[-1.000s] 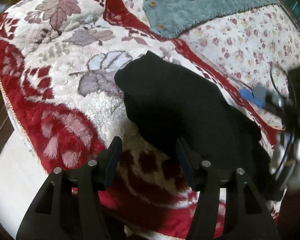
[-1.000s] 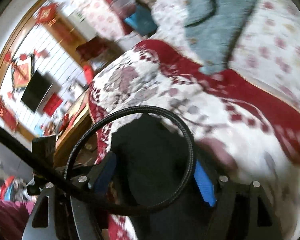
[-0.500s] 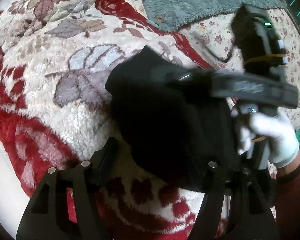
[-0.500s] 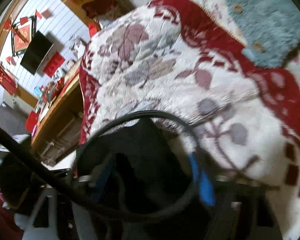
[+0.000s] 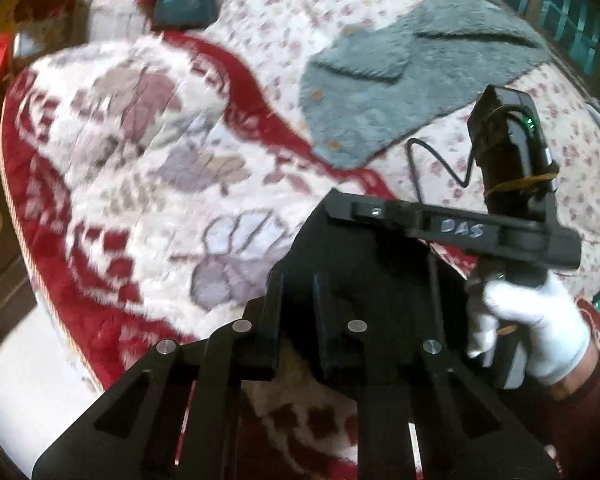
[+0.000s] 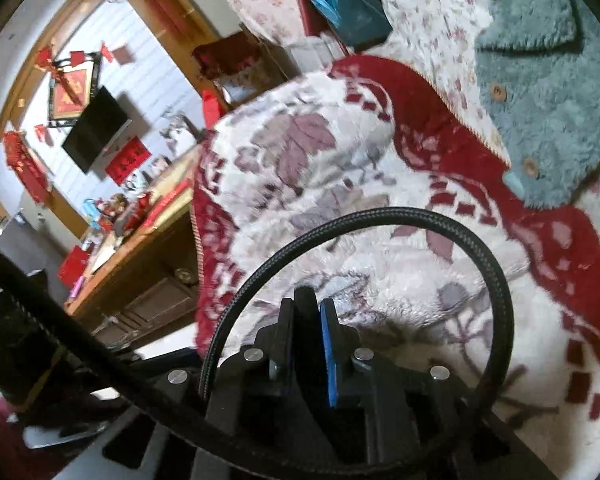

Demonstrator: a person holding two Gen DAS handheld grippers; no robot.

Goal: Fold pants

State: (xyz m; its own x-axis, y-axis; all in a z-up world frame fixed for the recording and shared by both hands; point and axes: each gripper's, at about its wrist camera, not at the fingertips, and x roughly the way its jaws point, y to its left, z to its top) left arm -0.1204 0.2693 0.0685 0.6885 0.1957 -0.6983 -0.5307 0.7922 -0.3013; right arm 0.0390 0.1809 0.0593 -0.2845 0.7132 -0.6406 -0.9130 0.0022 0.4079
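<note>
The black pants (image 5: 364,276) are a folded bundle lifted above the red and white floral blanket (image 5: 148,168). My left gripper (image 5: 298,284) is shut on the bundle's near left edge. My right gripper (image 6: 309,304) is shut on a fold of the same black cloth (image 6: 305,336), which shows between its pads. In the left wrist view the right gripper's body (image 5: 452,232) sits on top of the pants, held by a white-gloved hand (image 5: 536,320).
A teal fleece garment (image 5: 400,84) lies on the floral quilt (image 5: 580,168) behind. A wooden cabinet (image 6: 140,280) stands past the blanket's left edge. A black braided cable (image 6: 380,220) loops in front of the right camera.
Both grippers have closed on the pants and lifted the bundle off the blanket. The right gripper moved in over the pants from the right.
</note>
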